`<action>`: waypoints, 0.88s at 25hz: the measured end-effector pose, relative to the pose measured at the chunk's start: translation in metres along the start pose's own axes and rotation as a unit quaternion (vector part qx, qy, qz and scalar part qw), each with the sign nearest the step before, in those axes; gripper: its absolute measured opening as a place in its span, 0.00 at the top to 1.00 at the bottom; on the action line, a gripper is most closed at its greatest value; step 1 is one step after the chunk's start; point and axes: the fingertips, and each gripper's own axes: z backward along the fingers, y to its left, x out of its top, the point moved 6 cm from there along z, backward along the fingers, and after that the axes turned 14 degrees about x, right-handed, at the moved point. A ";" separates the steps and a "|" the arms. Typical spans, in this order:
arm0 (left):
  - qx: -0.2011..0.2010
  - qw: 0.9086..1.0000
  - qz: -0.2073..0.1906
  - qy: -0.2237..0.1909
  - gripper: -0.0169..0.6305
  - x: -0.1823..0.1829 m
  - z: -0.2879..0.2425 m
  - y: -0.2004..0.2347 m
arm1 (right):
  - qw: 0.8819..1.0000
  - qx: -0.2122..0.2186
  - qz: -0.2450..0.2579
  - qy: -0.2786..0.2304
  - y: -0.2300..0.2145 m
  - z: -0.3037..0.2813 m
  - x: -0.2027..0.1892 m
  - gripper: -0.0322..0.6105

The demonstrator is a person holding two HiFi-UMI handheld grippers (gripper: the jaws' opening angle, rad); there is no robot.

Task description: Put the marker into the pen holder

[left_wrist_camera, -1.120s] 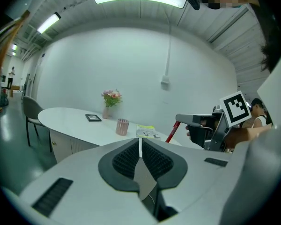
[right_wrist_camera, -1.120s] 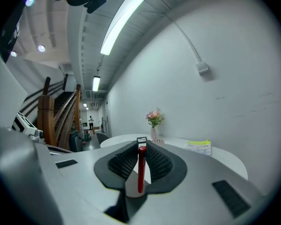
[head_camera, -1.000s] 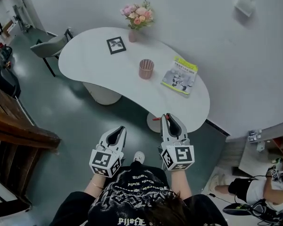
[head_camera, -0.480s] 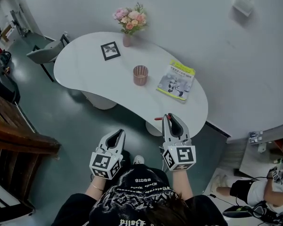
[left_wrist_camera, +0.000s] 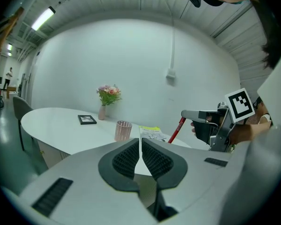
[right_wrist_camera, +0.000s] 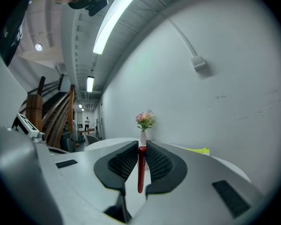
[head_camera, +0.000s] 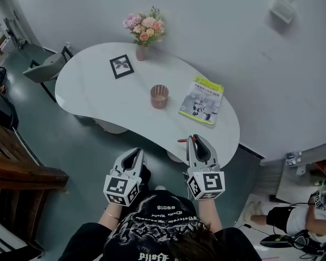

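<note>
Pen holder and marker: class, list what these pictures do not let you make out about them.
Pen holder inside: head view, too small, its wall hides the contents.
Marker length: head view, the right gripper covers all but one red end.
Magazine print: every view, too small to read.

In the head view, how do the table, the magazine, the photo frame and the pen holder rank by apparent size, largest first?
1. table
2. magazine
3. photo frame and pen holder: they look about alike, so I do not rank them.
</note>
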 end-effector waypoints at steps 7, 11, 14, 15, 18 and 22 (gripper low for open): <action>-0.016 1.000 0.001 0.001 0.92 0.022 -0.057 0.032 | 1.000 -0.019 0.020 0.004 -0.020 -0.052 0.012 0.84; -0.030 1.000 0.002 0.009 0.92 0.033 -0.091 0.051 | 0.999 -0.037 0.024 0.014 -0.031 -0.080 0.017 0.84; -0.041 0.999 0.002 0.014 0.92 0.042 -0.118 0.066 | 0.998 -0.049 0.022 0.019 -0.039 -0.102 0.020 0.84; -0.046 0.999 0.001 0.016 0.92 0.045 -0.127 0.071 | 0.998 -0.055 0.020 0.020 -0.042 -0.108 0.020 0.84; -0.064 0.998 -0.003 0.019 0.92 0.054 -0.150 0.081 | 0.997 -0.073 0.018 0.022 -0.047 -0.125 0.023 0.84; -0.087 0.996 -0.013 0.022 0.92 0.065 -0.176 0.096 | 0.995 -0.092 0.017 0.020 -0.050 -0.147 0.027 0.83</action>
